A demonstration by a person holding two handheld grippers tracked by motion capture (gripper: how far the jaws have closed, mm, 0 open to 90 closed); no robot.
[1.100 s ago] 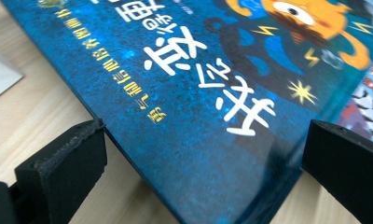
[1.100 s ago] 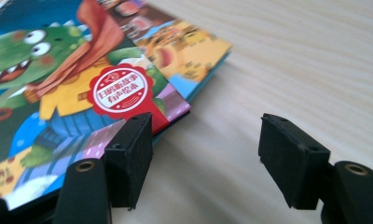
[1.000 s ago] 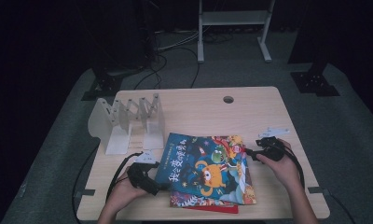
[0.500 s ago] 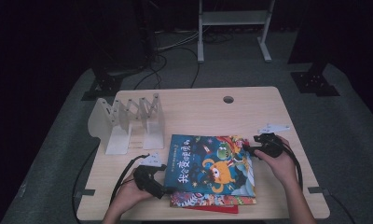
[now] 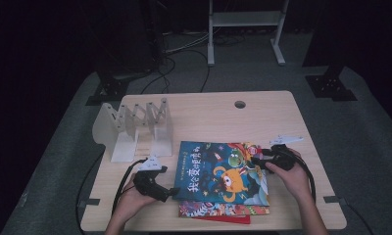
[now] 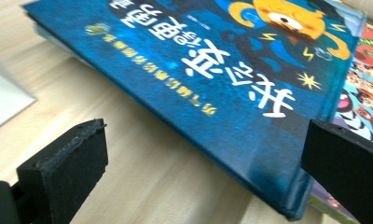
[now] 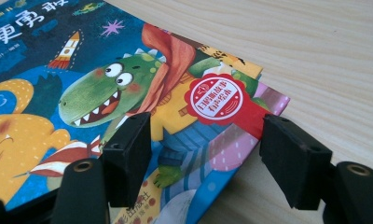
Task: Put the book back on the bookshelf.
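While your two hands sit at opposite ends of the book stack, the top book, the blue picture book (image 5: 223,171), lies flat on the table (image 5: 208,117) toward your side, resting on a red-edged book (image 5: 216,211) that pokes out beneath its near edge. Your left gripper (image 5: 172,192) points at the blue book's near left corner; in the left gripper view that corner (image 6: 287,205) sits slightly lifted off the wood, and your jaws stand wide apart on either side of it, pressing on nothing. Your right gripper (image 5: 257,162) reaches over the book's far right corner. In the right gripper view one jaw lies over the cover by the green dinosaur (image 7: 105,100) and the other hangs past the edge over bare wood, with the corner and its red seal (image 7: 219,100) between them; the pads are not clamped on the book, so the grip is released. Those jaws have just been shifting a little, with the corner between them. You have free wood to the right of the book up to the table's edge, and a broad open stretch beyond it toward the cable hole (image 5: 240,104). To the left, the white accordion book rack (image 5: 135,127) stands close to the book's far left corner, so room is tighter there. Grey floor surrounds the table, with a white stand (image 5: 245,29) and cables behind in the dark room.
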